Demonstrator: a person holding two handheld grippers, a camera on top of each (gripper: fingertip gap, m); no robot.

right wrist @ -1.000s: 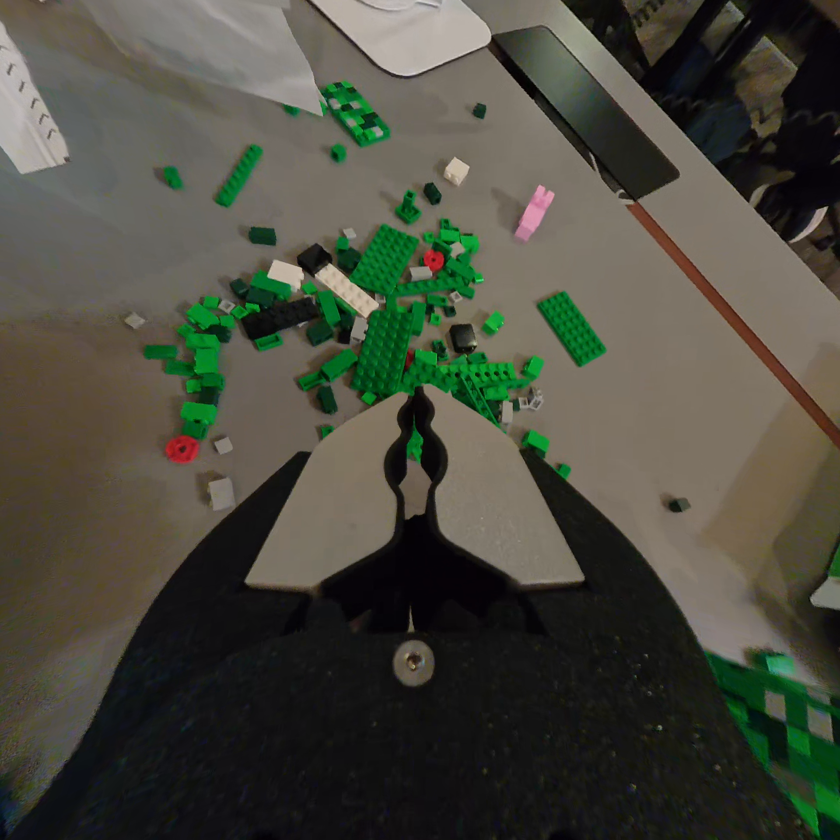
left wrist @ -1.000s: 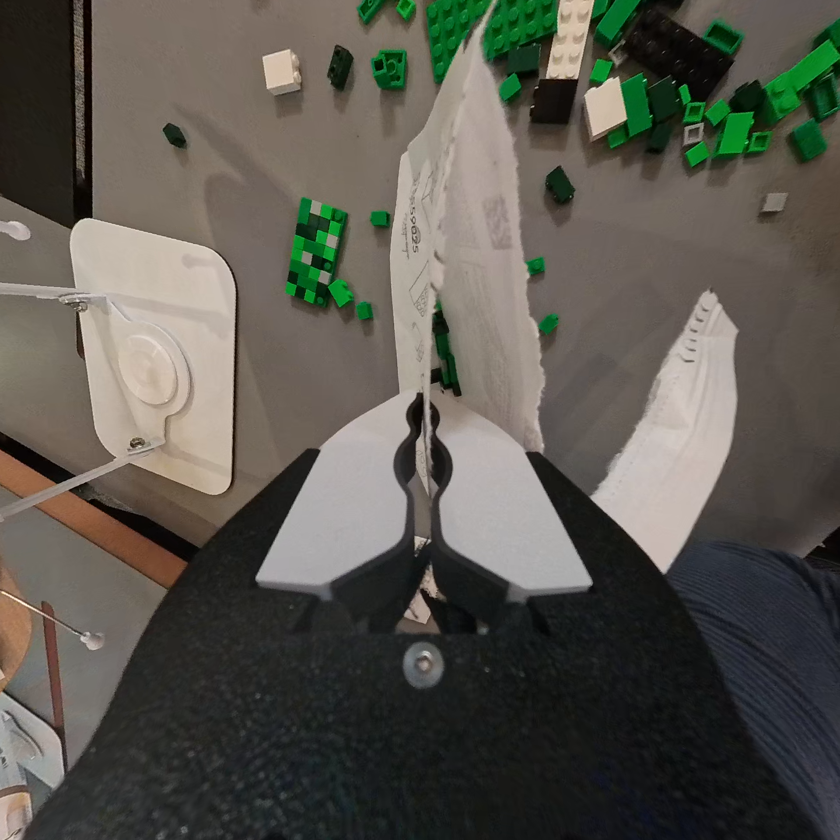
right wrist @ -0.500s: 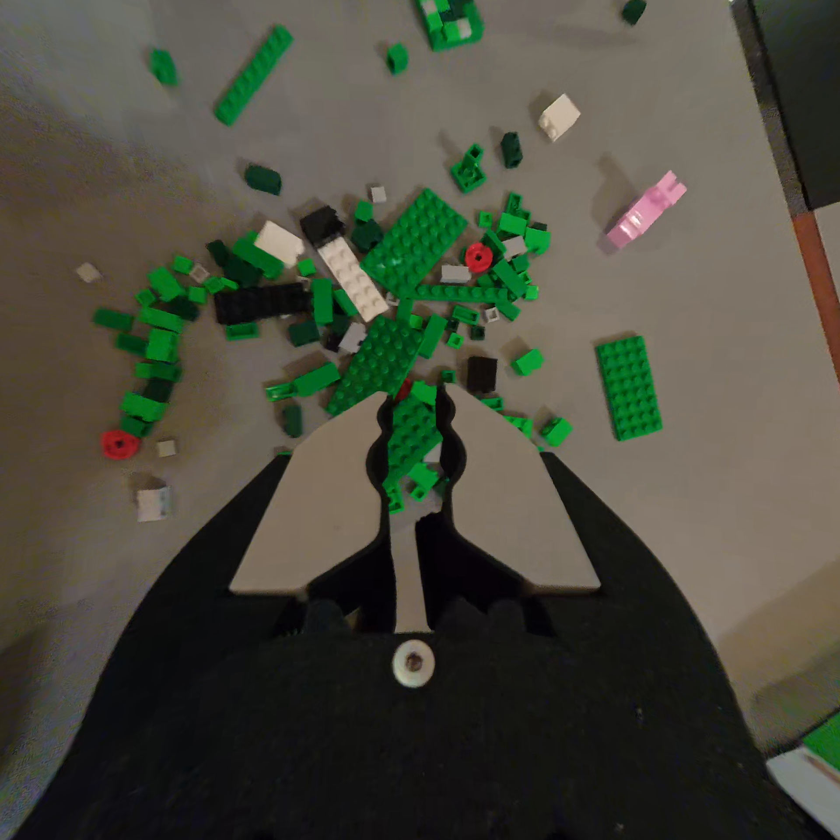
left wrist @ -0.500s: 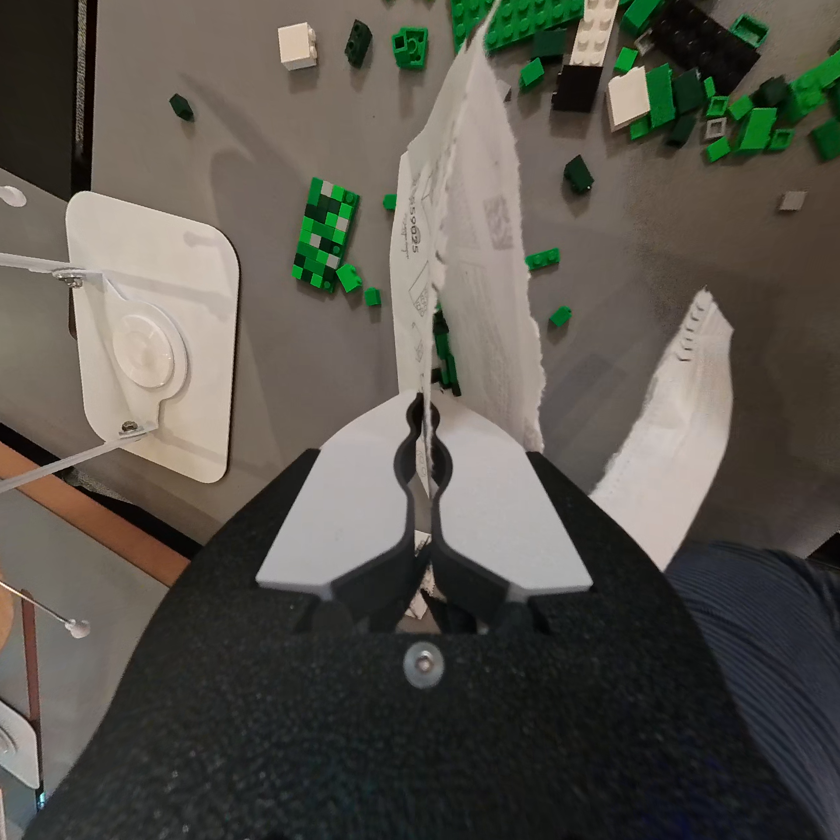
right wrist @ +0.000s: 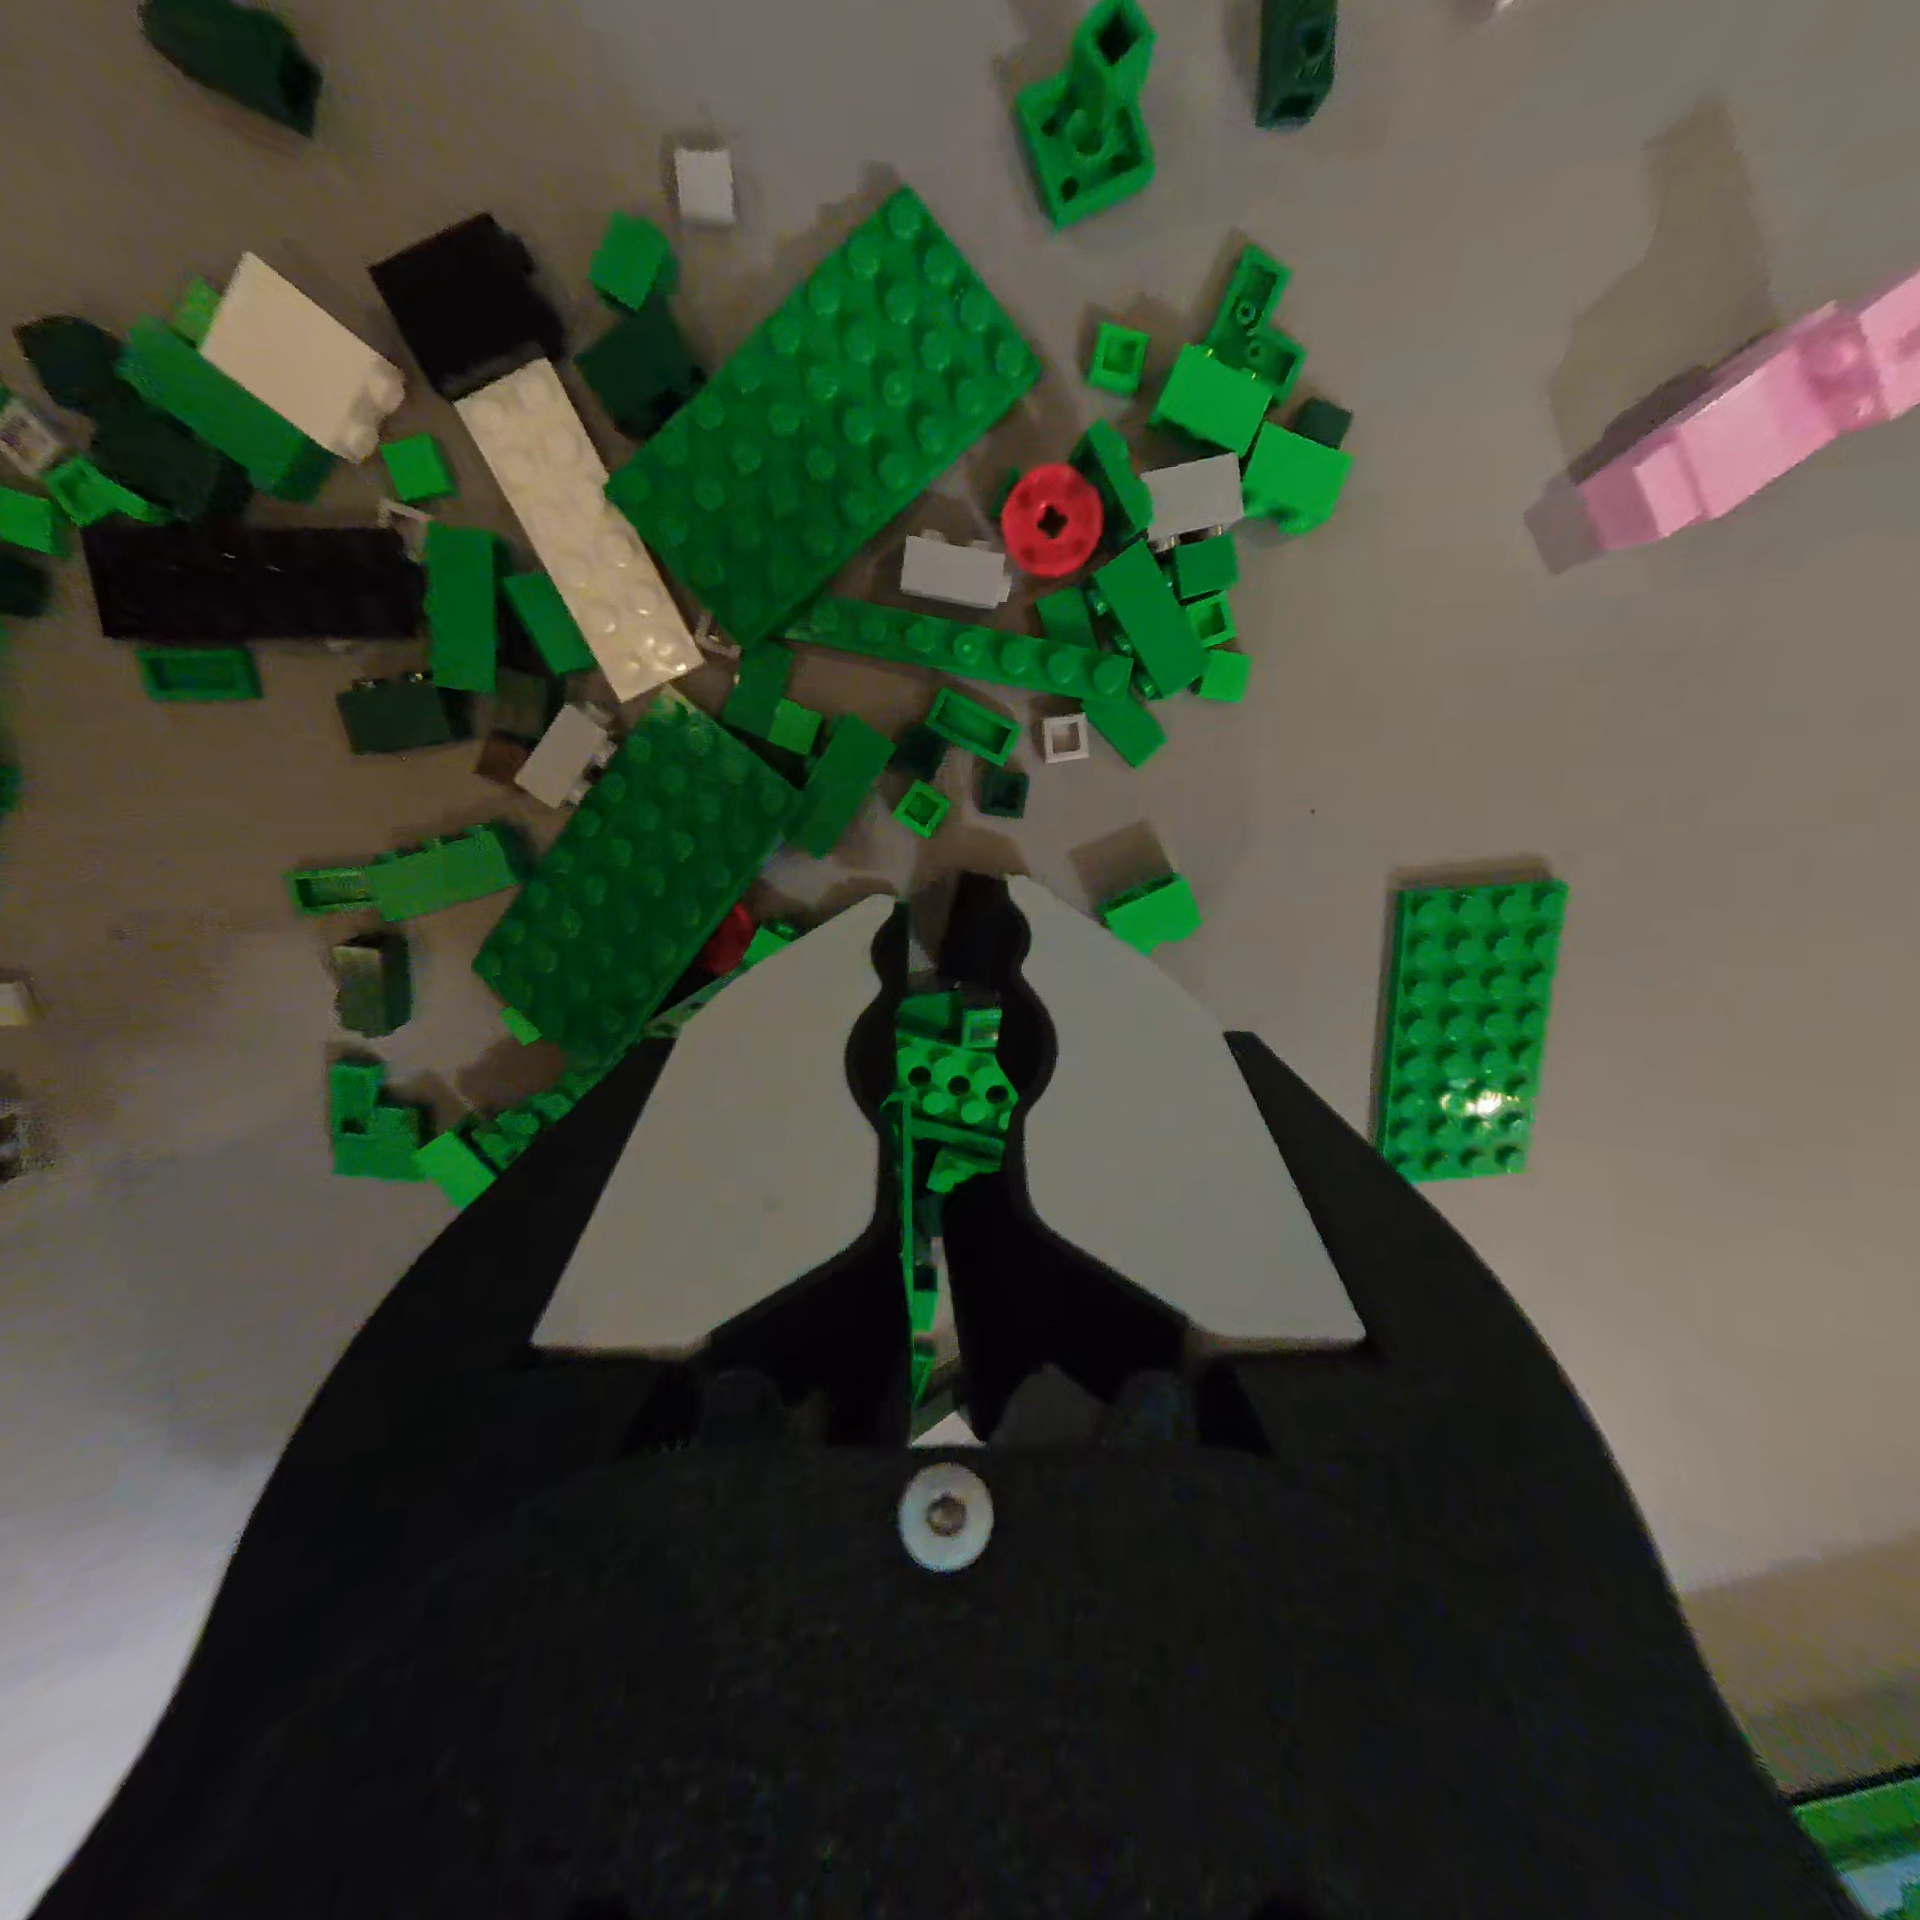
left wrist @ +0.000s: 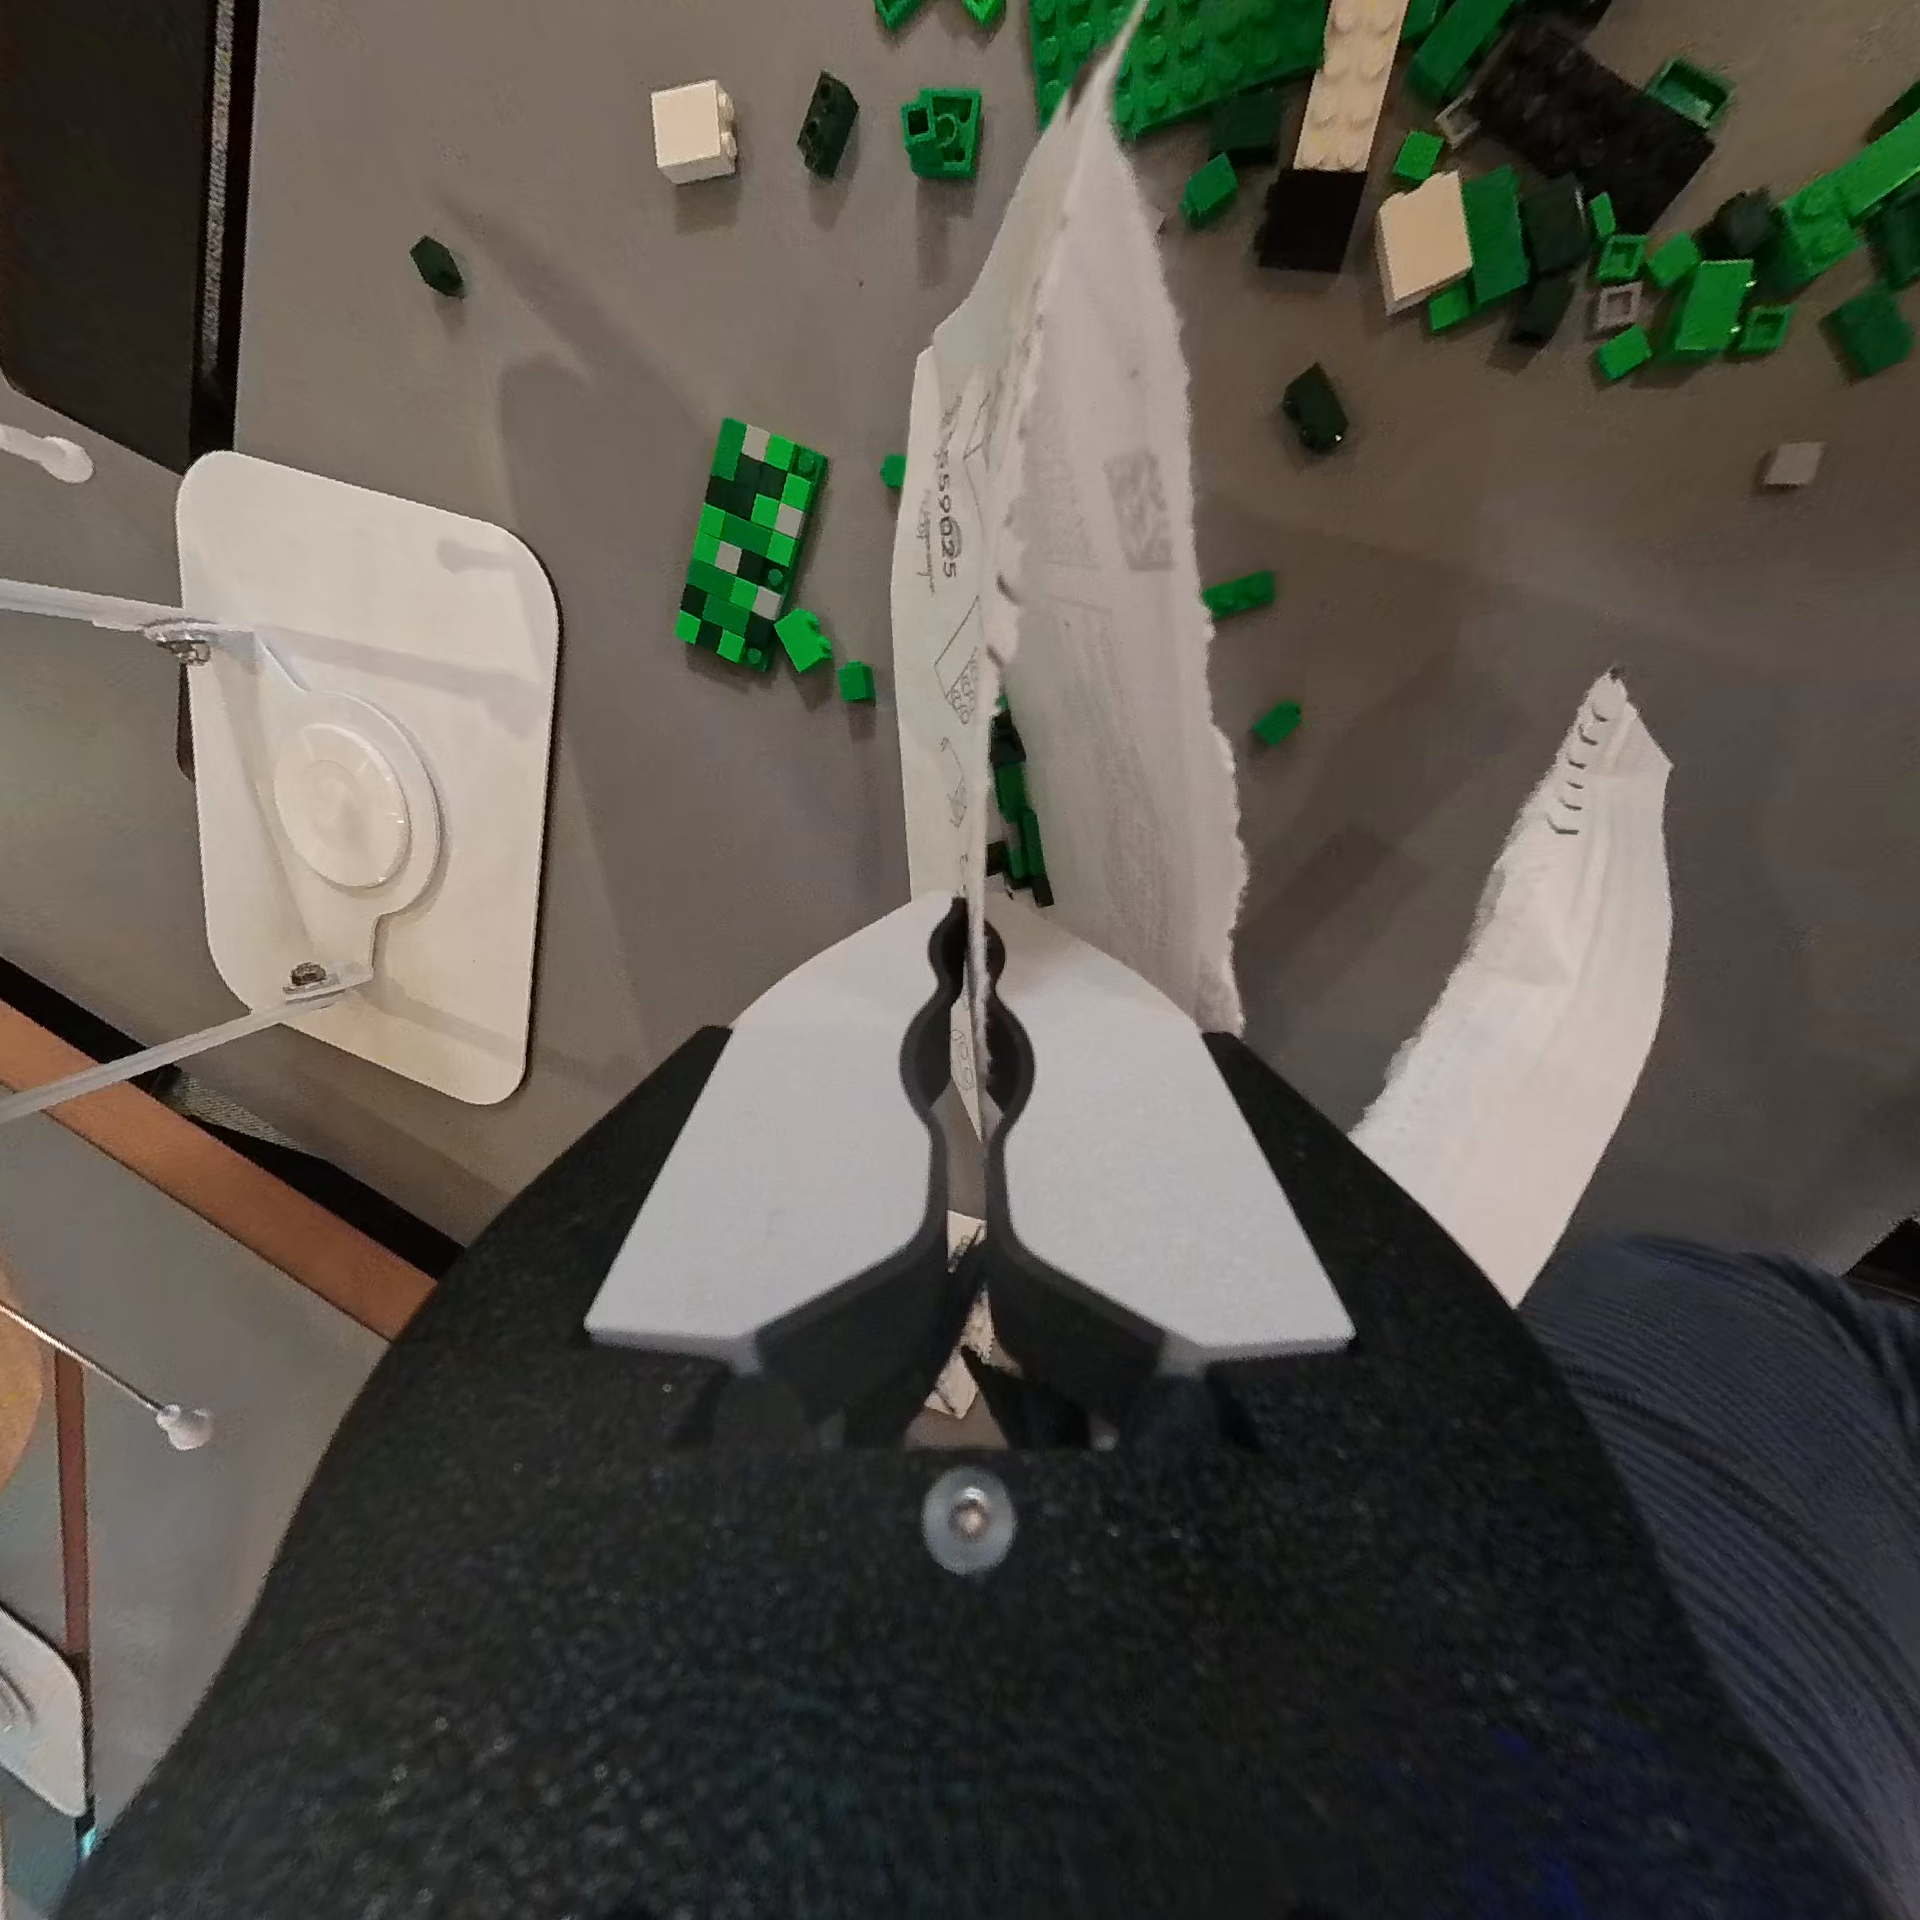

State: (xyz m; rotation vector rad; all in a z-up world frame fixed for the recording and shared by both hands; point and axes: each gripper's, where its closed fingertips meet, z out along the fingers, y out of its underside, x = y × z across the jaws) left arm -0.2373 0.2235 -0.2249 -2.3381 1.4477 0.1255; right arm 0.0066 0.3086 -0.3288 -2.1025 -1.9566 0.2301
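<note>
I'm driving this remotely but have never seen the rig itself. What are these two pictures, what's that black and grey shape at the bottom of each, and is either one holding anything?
No robot arm here: a person holds a two-finger gripper in each hand, each with a camera looking along its grey fingers. The black shape is the gripper's own body.

The left wrist view shows the left gripper shut on a torn paper bag above the grey table. On the table lie another paper piece, a white plate and a checkered green block.

The right wrist view shows the right gripper open, close over a brick pile, with green pieces seen between its fingers; nothing is clearly gripped. A pink piece and a green plate lie apart.
</note>
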